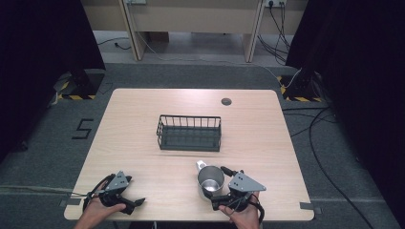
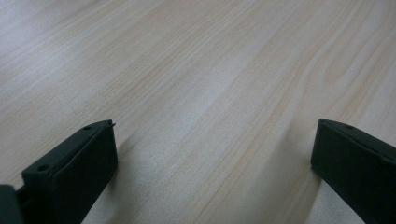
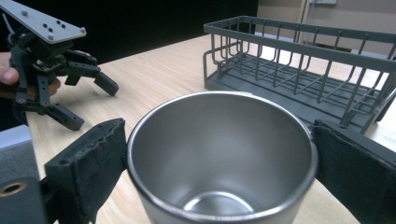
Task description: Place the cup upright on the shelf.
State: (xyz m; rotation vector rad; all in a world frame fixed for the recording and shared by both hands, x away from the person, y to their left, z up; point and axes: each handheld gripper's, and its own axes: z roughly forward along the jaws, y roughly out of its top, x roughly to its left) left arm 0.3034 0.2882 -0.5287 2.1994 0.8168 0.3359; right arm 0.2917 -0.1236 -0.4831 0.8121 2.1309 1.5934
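Cup on the table just before the wire basket, between the right gripper's fingers.

Silver steel cup, dark grey wire basket, pale woodgrain table.

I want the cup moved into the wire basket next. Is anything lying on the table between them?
Nothing visible does. The steel cup sits between the right gripper's fingers, and only bare table lies between it and the wire basket.
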